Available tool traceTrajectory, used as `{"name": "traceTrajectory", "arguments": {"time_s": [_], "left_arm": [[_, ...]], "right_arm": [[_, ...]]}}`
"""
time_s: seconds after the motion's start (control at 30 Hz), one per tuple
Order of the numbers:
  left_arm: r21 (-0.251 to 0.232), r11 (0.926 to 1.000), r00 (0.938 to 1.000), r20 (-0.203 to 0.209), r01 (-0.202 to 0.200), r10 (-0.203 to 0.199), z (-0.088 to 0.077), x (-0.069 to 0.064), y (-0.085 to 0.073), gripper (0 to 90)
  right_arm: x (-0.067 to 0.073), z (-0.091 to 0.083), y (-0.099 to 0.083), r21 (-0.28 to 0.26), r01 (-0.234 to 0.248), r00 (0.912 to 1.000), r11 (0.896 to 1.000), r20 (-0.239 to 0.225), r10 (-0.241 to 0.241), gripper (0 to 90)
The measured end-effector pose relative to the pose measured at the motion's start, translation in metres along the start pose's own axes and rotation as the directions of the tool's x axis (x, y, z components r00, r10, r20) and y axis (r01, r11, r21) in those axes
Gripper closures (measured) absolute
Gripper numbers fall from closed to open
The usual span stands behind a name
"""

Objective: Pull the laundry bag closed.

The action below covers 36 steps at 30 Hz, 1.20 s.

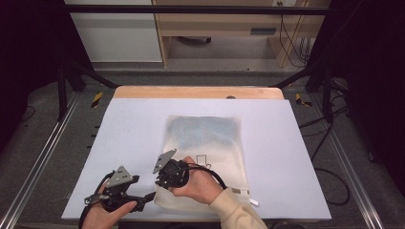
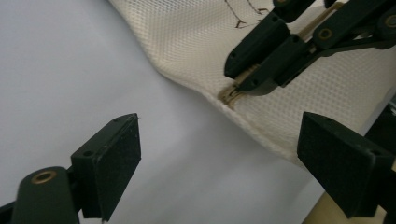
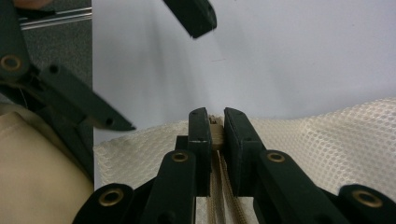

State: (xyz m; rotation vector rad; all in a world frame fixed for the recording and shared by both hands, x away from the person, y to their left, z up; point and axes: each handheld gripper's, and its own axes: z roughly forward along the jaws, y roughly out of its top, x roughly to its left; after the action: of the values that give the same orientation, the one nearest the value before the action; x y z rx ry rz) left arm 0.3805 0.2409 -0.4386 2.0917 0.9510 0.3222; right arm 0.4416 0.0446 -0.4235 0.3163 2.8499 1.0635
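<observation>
1. A cream mesh laundry bag (image 1: pixel 205 157) lay flat on the pale table (image 1: pixel 129 124), its zipper edge nearest the person.
2. The right gripper (image 3: pixel 217 128) was clamped on the bag's zipper tape (image 3: pixel 217 186) at the near left corner (the same pinch shows in the left gripper view).
3. The left gripper (image 2: pixel 219 158) hovered beside that corner, jaws wide apart, nothing between them.

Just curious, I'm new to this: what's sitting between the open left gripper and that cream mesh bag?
Nothing: in the left gripper view, bare white table separates the left gripper from the mesh bag.
</observation>
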Motion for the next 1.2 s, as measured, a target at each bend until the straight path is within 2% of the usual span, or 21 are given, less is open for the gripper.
{"name": "traceTrajectory", "arguments": {"time_s": [0.07, 0.1, 0.17, 0.37, 0.47, 0.57, 0.6, 0.7, 0.73, 0.97, 1.0, 1.03, 1.2], "left_arm": [[-0.006, 1.0, 1.0, -0.002, -0.004, 0.004, 0.0, -0.001, 0.001, 14.4], [-0.022, 0.9997, 0.9998, 0.02, 0.009, -0.008, 0.0, -0.002, 0.003, 15.0], [-0.025, 0.9995, 0.9995, 0.025, 0.017, -0.017, 0.001, -0.002, 0.003, 15.2], [-0.002, 0.9996, 0.999, 0.034, 0.029, -0.029, 0.017, -0.005, 0.004, 16.4], [0.006, 0.9997, 0.999, 0.037, 0.022, -0.023, 0.021, -0.005, 0.004, 17.8], [0.009, 0.9994, 0.998, 0.053, 0.035, -0.035, 0.025, -0.003, 0.005, 20.9], [0.009, 0.9981, 0.9952, 0.076, 0.06, -0.061, 0.027, -0.001, 0.005, 23.2], [0.022, 0.9974, 0.9938, 0.086, 0.069, -0.071, 0.03, 0.0, 0.004, 24.7], [0.022, 0.9965, 0.9906, 0.108, 0.081, -0.083, 0.032, 0.001, 0.003, 25.9], [0.039, 0.9951, 0.9855, 0.14, 0.09, -0.095, 0.037, 0.001, 0.002, 32.2], [0.041, 0.9942, 0.9806, 0.165, 0.099, -0.105, 0.038, 0.001, 0.002, 33.4], [0.044, 0.9938, 0.9791, 0.172, 0.102, -0.108, 0.039, 0.001, 0.002, 34.3], [0.049, 0.9932, 0.9746, 0.193, 0.106, -0.113, 0.044, 0.004, 0.004, 36.0]], "right_arm": [[0.0, 0.0, 0.0, 0.004, 0.001, 1.0, 1.0, -0.001, -0.001, 81.8], [0.001, 0.0, 0.0, 0.006, 0.002, 1.0, 1.0, -0.003, -0.002, 81.8], [0.001, 0.0, 0.0, 0.011, 0.006, 1.0, 1.0, -0.002, -0.006, 81.8], [0.001, -0.003, -0.001, -0.001, 0.008, 1.0, 1.0, -0.003, -0.008, 81.8], [0.001, -0.003, 0.0, -0.003, 0.002, 1.0, 1.0, -0.001, -0.002, 81.9], [0.0, -0.004, 0.0, 0.003, 0.007, 1.0, 1.0, -0.007, -0.007, 81.8], [0.0, -0.004, 0.0, 0.002, 0.006, 1.0, 1.0, -0.007, -0.006, 81.8], [-0.001, -0.004, 0.0, -0.003, 0.006, 1.0, 1.0, -0.006, -0.006, 81.8], [-0.001, -0.005, 0.0, -0.011, 0.003, 1.0, 1.0, -0.004, -0.003, 81.9], [-0.001, -0.007, 0.0, -0.017, -0.007, 0.9999, 1.0, -0.009, 0.007, 81.9], [-0.001, -0.008, 0.0, -0.014, -0.004, 0.9999, 1.0, -0.009, 0.003, 81.9], [-0.001, -0.008, 0.0, -0.015, -0.006, 1.0, 1.0, -0.008, 0.006, 81.9], [-0.001, -0.01, 0.002, -0.022, -0.007, 1.0, 1.0, -0.002, 0.007, 81.9]]}}
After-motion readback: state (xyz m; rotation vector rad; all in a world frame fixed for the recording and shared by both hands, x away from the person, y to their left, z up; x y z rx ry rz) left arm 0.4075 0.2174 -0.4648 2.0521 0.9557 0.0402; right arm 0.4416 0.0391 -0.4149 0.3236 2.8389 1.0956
